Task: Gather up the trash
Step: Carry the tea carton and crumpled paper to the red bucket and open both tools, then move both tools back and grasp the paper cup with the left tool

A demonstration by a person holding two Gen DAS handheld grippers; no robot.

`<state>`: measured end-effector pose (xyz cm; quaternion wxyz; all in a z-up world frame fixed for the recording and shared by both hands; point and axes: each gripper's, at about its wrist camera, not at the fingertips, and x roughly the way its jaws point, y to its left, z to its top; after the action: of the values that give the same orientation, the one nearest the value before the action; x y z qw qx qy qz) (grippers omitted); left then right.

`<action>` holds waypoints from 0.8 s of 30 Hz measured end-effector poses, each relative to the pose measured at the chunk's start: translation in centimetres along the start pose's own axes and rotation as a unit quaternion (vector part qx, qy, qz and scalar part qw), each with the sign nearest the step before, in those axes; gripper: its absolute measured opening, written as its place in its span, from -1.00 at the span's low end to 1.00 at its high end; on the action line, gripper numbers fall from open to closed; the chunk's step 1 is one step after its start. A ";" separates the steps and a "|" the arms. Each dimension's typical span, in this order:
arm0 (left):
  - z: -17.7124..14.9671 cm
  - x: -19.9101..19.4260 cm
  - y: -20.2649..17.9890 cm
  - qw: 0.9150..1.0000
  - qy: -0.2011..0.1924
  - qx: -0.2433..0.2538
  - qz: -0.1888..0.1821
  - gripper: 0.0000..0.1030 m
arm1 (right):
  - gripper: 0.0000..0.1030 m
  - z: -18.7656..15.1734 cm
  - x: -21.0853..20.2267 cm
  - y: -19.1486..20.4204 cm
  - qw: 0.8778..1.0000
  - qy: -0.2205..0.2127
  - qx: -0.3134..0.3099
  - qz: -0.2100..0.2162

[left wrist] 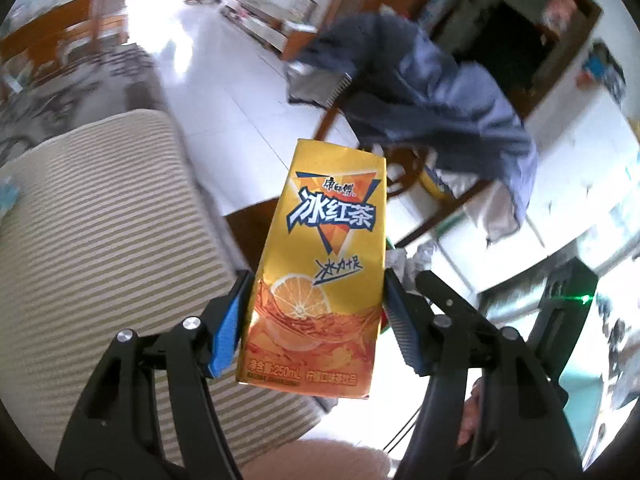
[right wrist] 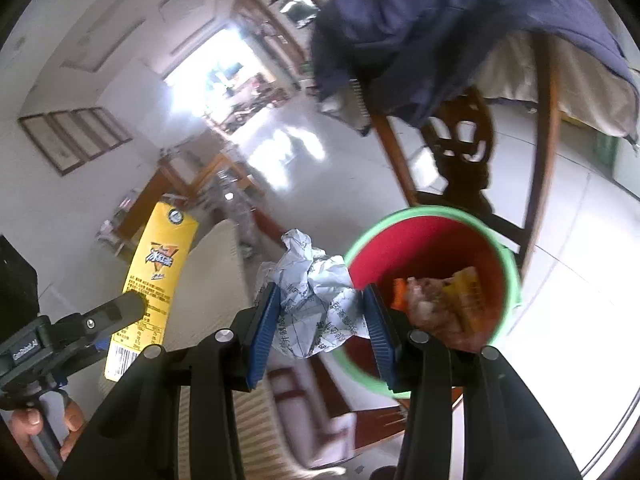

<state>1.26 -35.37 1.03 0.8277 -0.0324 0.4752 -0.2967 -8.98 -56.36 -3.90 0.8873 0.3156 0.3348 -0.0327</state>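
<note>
Both loads are airborne, carried toward the bin. Left claw (left wrist: 316, 316) is clenched on the yellow tea carton (left wrist: 320, 264), blue pads pressed on both side walls near its lower half, carton upright and slightly tilted; the low grip leaves most of the carton sticking out past the fingers, probably so it drops clear on release. Right claw (right wrist: 320, 320) is clenched on a crumpled paper wad (right wrist: 316, 304), pads squeezed into both flanks. Red bin with green rim (right wrist: 508, 256) sits on the floor just right of and beyond the wad, beside a wooden chair (right wrist: 464, 140) draped with a dark blue jacket (right wrist: 420, 28); wrappers are already inside. Right view alone shows the bin's open mouth and contents, plus the carton's back face with barcode (right wrist: 156, 280) and the hand on the left claw's handle (right wrist: 24, 432) at far left. Left view alone shows the carton's front print and a striped cushion (left wrist: 100, 240) at left; there only a sliver of the bin is seen behind the carton, with the wad (left wrist: 412, 260) peeking out at right
</note>
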 end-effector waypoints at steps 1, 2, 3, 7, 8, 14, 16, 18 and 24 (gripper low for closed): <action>0.3 1.1 -0.9 1.000 0.009 0.013 0.004 0.25 | -0.12 0.1 0.1 -0.7 1.000 -0.004 0.005 -0.009; 0.0 1.8 -1.4 1.000 0.016 0.023 0.011 0.32 | -0.08 0.2 0.3 -1.4 1.000 -0.009 0.011 -0.020; 0.1 2.4 -1.9 0.999 0.022 0.029 0.016 0.45 | 0.07 0.3 0.4 -1.9 0.999 -0.013 0.018 -0.026; -0.1 2.3 -2.1 0.999 0.010 0.030 0.019 0.51 | 0.29 -0.1 0.3 -4.0 0.998 -0.021 0.050 -0.036; -0.4 1.7 -1.7 0.999 0.004 0.027 0.026 0.51 | 0.29 -0.4 0.2 -4.2 0.998 -0.019 0.058 -0.032; -4.0 -4.9 3.8 0.992 -0.066 -0.043 0.095 0.60 | 0.29 -1.2 0.0 -0.5 0.998 -0.011 0.056 0.035; -5.8 -6.9 5.7 0.987 -0.079 -0.064 0.121 0.61 | 0.30 -1.2 0.2 2.4 0.996 -0.005 0.042 0.077; -7.7 -8.7 7.5 0.981 -0.086 -0.084 0.154 0.61 | 0.40 -1.6 -0.1 6.3 0.992 0.003 0.009 0.122; -11.3 -11.9 13.5 0.960 -0.087 -0.173 0.201 0.64 | 0.48 -4.6 -0.6 15.6 0.973 0.038 -0.072 0.218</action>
<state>-6.11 -15.49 -0.52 0.8903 -0.1042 0.4420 -0.0335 -7.86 -41.31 2.18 0.8800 0.3173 0.2929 0.1977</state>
